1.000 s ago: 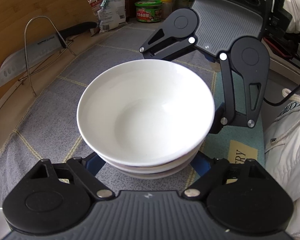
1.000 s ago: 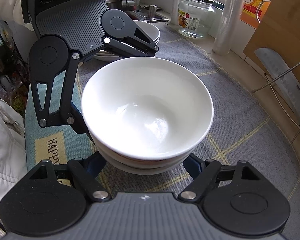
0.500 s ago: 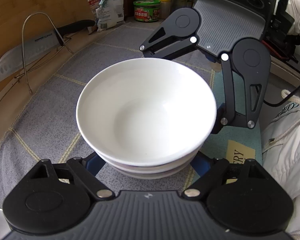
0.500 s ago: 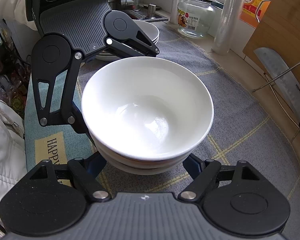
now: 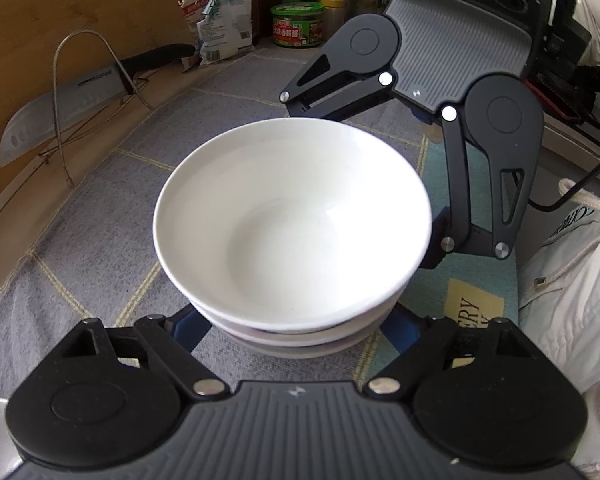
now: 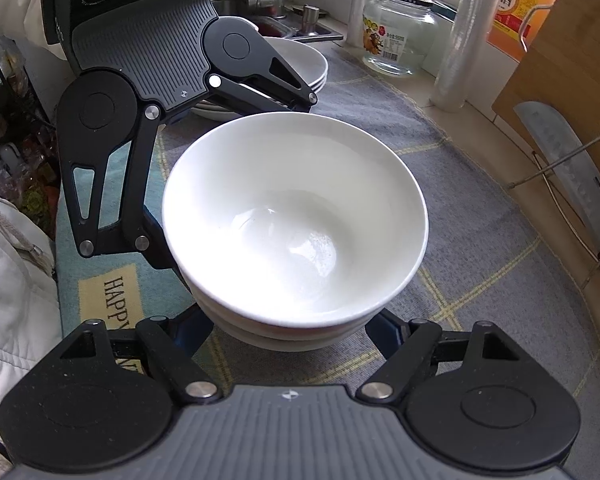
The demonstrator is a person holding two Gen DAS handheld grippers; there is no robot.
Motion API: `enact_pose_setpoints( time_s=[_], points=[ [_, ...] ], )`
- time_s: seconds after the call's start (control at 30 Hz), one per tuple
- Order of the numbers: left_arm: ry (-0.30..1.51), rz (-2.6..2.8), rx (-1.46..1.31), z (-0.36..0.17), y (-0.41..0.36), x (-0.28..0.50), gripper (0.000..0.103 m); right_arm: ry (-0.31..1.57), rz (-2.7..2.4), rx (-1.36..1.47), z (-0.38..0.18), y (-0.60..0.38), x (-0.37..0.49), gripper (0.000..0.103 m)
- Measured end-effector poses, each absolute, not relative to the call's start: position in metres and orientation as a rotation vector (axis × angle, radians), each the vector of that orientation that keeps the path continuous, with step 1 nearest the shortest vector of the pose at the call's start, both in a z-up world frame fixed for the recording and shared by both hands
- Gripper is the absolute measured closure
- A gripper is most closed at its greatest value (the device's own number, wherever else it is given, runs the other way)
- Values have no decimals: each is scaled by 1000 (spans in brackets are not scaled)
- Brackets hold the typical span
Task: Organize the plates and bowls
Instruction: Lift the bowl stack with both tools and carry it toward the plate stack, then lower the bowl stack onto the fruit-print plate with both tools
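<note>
Left fingers (image 5: 188, 326): blue pads spread wide, flanking the stack's base.
Right fingers (image 6: 384, 332): blue pads equally wide, opposite side.
Bowl stack (image 5: 292, 220): glossy white, round, nested, centred on the mat.
Mat (image 5: 100, 216): grey woven, yellow grid lines.
Plates (image 6: 304, 60): white, stacked behind the left gripper (image 6: 172, 184).
Right gripper (image 5: 364, 160): faces the left across the stack.

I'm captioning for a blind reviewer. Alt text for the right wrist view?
A stack of white bowls sits on a grey mat, flanked by the right hand-held gripper and the left hand-held gripper opposite. Stacked plates sit behind.
</note>
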State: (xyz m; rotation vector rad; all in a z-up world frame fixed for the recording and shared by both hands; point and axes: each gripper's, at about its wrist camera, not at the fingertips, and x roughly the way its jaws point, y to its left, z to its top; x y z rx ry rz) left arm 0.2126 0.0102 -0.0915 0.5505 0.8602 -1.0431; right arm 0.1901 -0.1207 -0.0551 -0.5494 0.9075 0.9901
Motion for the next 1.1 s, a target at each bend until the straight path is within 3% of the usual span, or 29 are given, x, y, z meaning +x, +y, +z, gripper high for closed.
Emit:
enact_pose_setpoints(
  time_s=[1.1],
  points=[
    [783,-680,497,-36,152,187,14,712,1222,-746,-12,42,231,18]
  ],
)
